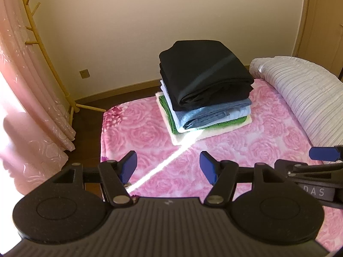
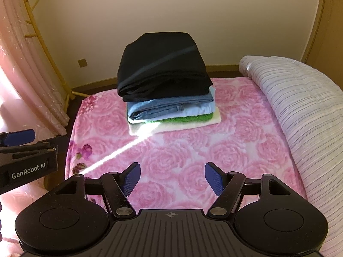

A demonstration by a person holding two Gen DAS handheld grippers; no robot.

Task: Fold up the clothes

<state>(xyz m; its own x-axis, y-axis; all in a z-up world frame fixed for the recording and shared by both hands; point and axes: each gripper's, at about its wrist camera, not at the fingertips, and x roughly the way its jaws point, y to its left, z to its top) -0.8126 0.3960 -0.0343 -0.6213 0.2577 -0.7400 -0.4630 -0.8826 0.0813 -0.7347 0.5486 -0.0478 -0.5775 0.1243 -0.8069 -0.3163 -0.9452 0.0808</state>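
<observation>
A stack of folded clothes (image 1: 205, 94) (image 2: 167, 85) rests on the pink rose blanket (image 1: 225, 154) (image 2: 193, 147) at the bed's far end. A black garment (image 1: 203, 75) (image 2: 163, 66) lies on top, with blue denim, white, green and cream pieces under it. My left gripper (image 1: 168, 167) hovers open over the blanket, well short of the stack, nothing between its blue pads. My right gripper (image 2: 172, 176) is likewise open and empty, nearer than the stack. Each gripper shows at the edge of the other's view, the right gripper (image 1: 323, 154) and the left gripper (image 2: 20, 137).
A rolled striped white quilt (image 1: 304, 102) (image 2: 300, 107) lies along the bed's right side. Pink curtains (image 1: 25, 85) (image 2: 23, 75) and a wooden coat rack (image 1: 47, 49) (image 2: 45, 49) stand at the left. Dark floor shows past the bed's left edge, a cream wall behind.
</observation>
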